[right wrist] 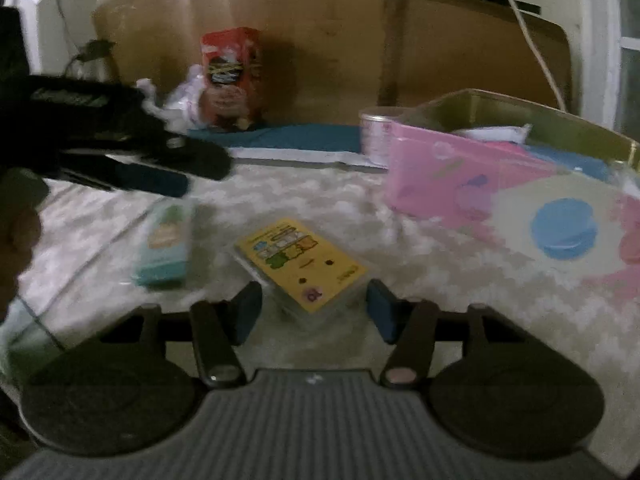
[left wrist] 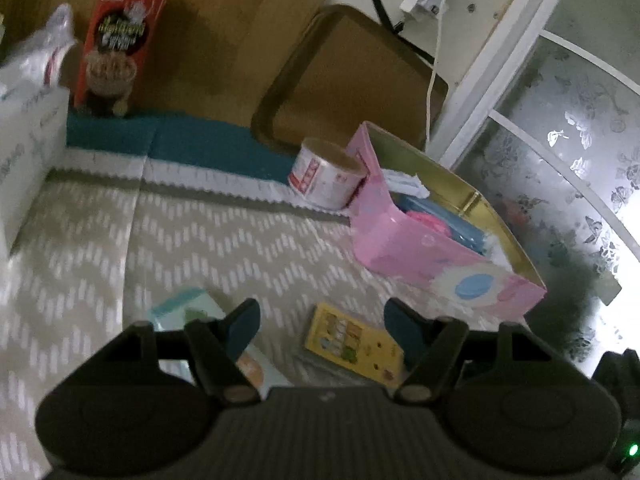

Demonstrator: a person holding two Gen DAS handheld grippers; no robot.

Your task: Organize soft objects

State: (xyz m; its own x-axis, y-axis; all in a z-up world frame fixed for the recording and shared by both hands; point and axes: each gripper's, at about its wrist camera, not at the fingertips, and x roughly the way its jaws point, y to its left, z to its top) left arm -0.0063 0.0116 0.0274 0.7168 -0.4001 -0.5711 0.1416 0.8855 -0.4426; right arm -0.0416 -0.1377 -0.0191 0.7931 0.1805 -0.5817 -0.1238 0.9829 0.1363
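Left wrist view: left gripper (left wrist: 322, 320) is seen at 6 o'clock with jaws spread wide, nothing held. Yellow tissue pack (left wrist: 354, 342) lies flat just inside the right finger; teal tissue pack (left wrist: 188, 312) is partly covered under the left finger. Open chevron mat (left wrist: 160, 240) is left toward 11 o'clock. Pink box (left wrist: 432, 252), already holding soft items, is set at 2 o'clock, with a tape roll (left wrist: 326, 178) touching its far corner. Red carton (left wrist: 120, 44) stands at 11 o'clock, a white box (left wrist: 28, 152) bounds 9 o'clock.

Right wrist view: right gripper (right wrist: 314, 310) is spread wide, empty, with the yellow tissue pack (right wrist: 302, 266) lying just beyond its fingertips. Teal tissue pack (right wrist: 166, 246) is seen at 10 o'clock, beneath the left gripper (right wrist: 168, 176). Pink box (right wrist: 500, 200) blocks 2 o'clock; clear mat lies between.
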